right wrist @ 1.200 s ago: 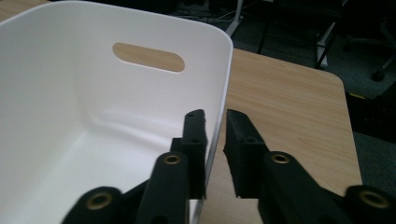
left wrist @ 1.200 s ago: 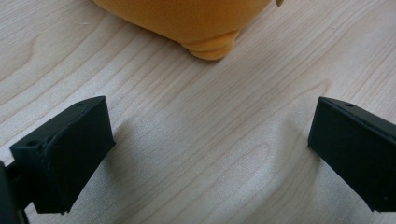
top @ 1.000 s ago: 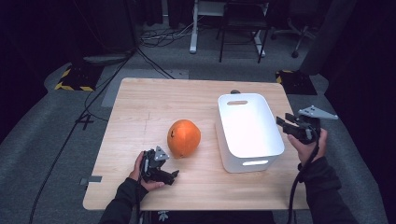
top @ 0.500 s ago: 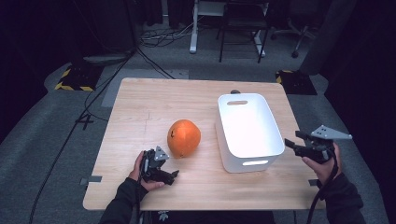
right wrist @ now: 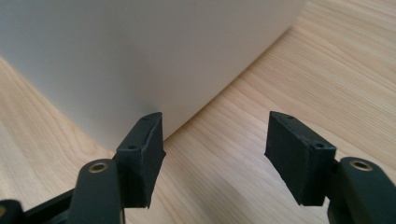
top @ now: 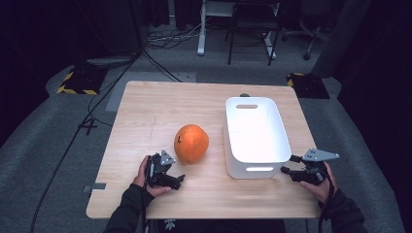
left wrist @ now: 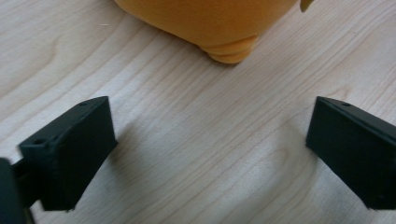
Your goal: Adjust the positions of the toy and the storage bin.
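Now the orange pumpkin-like fruit (top: 191,143) sits on the wooden table (top: 145,111), just left of the white bin (top: 256,136). Close in front of it, the left gripper (top: 167,178) rests low on the table, jaws spread wide and holding nothing; the fruit's underside (left wrist: 219,28) lies just beyond them. At the bin's near right corner, the right gripper (top: 290,164) is likewise parted and empty, beside the white wall (right wrist: 140,56).

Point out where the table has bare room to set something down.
The far-left stretch of the table, beyond the orange toy and left of the white bin, is the widest bare patch. The near edge between the left gripper and right gripper is also free. The gap between toy and bin is narrow.
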The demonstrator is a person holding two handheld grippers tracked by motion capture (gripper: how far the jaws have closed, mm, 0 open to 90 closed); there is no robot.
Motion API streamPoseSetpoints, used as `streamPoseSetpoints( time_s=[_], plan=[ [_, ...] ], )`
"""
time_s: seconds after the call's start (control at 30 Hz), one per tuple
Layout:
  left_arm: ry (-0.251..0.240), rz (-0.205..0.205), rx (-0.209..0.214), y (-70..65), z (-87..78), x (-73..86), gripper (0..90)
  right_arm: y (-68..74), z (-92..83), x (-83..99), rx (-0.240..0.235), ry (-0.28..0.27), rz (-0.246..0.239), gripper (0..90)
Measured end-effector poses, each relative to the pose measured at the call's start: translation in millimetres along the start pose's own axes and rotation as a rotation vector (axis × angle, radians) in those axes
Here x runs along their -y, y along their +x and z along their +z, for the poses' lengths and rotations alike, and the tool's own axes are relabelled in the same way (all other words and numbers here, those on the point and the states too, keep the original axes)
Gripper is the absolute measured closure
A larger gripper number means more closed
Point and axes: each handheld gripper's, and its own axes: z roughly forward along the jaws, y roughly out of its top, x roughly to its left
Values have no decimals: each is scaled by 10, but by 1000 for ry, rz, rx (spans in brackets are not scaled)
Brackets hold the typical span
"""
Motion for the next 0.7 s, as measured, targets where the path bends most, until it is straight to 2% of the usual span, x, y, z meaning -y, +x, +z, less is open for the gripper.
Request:
streamPoseSetpoints(
  time_s=[0.03, 0.07, 0.1, 0.17, 0.2, 0.23, 0.27, 0.3, 0.33, 0.37, 0.43, 0.47, 0.53, 0.6, 0.7],
  plan=[
    [-10, 3, -8, 14, -11, -2, 78, 19, 17, -4, -10, -6, -5, 373],
    [2, -14, -3, 11, -30, -2, 127, 37, 36, -12, -22, -7, -16, 364],
    [2, -14, -3, 11, -30, -2, 180, 66, 65, -23, -24, -4, -16, 354],
    [-11, -8, -5, 12, -24, -15, 154, 89, 92, -32, -29, 1, -18, 354],
    [-6, 9, -10, -2, -46, -25, 174, 144, 147, -31, -46, 2, -31, 344],
    [-6, 9, -10, -2, -46, -25, 180, 144, 147, -31, -46, 2, -31, 344],
    [-16, 19, -29, -13, -67, -34, 180, 170, 163, -28, -43, 2, -35, 333],
    [-37, 4, -18, -17, -106, -52, 163, 245, 172, -4, -62, 7, -66, 324],
    [-56, -5, -4, -16, -130, -69, 166, 262, 167, 2, -62, 13, -87, 324],
    [-75, -9, -9, -21, -153, -90, 166, 275, 159, 14, -46, 16, -100, 322],
    [-94, -10, 0, -43, -197, -142, 165, 230, 133, 50, -32, 9, -78, 320],
    [-110, -4, -15, -56, -212, -170, 166, 193, 118, 70, -25, 4, -60, 318],
    [-121, 7, -14, -80, -244, -231, 167, 117, 78, 110, 1, 6, -29, 305],
    [-144, 16, -41, -107, -290, -297, 173, 59, 44, 154, 28, 9, -8, 292],
    [-192, 5, -45, -114, -358, -404, 173, -15, 33, 227, 48, 21, 22, 280]
  ],
)
